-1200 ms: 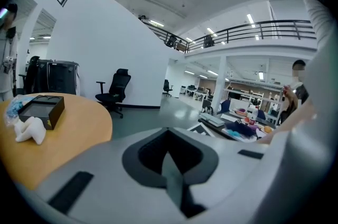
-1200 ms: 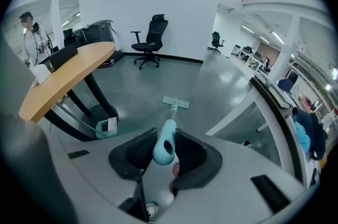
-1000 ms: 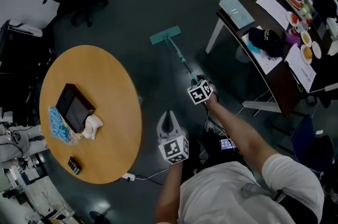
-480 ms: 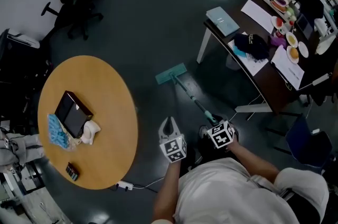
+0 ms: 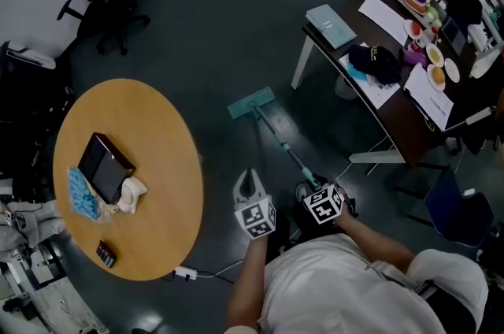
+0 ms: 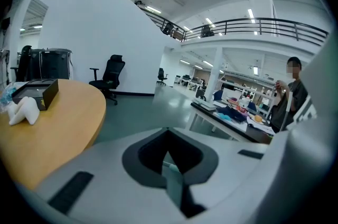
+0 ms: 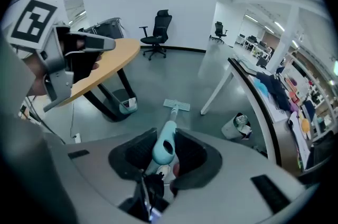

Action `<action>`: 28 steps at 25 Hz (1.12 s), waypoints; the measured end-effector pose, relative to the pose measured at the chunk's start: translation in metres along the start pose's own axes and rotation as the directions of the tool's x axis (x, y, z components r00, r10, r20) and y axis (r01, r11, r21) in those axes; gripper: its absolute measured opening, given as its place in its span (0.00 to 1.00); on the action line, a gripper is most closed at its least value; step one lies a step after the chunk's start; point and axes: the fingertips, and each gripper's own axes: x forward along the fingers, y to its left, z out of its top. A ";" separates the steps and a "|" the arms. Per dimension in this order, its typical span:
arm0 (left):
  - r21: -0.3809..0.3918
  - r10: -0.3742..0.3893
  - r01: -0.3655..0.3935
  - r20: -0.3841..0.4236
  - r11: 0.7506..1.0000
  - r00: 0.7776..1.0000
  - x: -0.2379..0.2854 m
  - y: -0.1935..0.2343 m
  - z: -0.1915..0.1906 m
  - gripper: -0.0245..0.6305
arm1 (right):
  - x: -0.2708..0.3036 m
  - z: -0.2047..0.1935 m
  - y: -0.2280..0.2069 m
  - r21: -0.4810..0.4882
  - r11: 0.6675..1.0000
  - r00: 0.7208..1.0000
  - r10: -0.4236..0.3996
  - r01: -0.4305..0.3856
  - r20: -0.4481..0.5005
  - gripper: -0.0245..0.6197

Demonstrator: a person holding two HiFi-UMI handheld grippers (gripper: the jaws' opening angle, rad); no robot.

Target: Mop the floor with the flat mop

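The right tongs are clamping the handle end of the single flat mop, while the left tongs are hanging pinched together with nothing between them, and the mop's pad is lying on the floor just beside the round tabletop.

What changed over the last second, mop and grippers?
The right gripper pulled back from arm's reach to close by the body, dragging the mop head toward the person. It stayed shut on the mop handle. The left gripper stayed shut and empty; the round table looks unchanged.
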 end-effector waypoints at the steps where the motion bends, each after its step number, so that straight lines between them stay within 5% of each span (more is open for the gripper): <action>1: -0.004 0.003 -0.003 0.002 1.000 1.000 0.001 0.002 0.002 0.04 | 0.012 0.008 -0.002 -0.001 1.000 1.000 -0.008 0.008 0.013 0.21; 11: -0.020 0.055 -0.055 -0.042 0.998 0.998 0.012 0.026 -0.002 0.04 | 0.147 0.152 -0.040 0.011 0.998 0.991 -0.059 0.058 0.122 0.21; 17: -0.019 0.067 -0.068 -0.051 0.997 0.996 0.011 0.032 -0.001 0.04 | 0.200 0.196 -0.060 -0.021 0.996 0.991 -0.087 0.089 0.098 0.21; 21: -0.024 0.071 -0.072 -0.046 0.997 0.996 0.004 0.036 0.001 0.04 | 0.199 0.196 -0.065 -0.036 0.994 0.990 -0.103 0.107 0.096 0.21; 28: -0.021 0.033 -0.035 -0.074 0.999 0.997 -0.015 0.021 -0.015 0.04 | 0.119 0.123 -0.039 -0.067 0.996 0.997 -0.057 0.060 0.047 0.21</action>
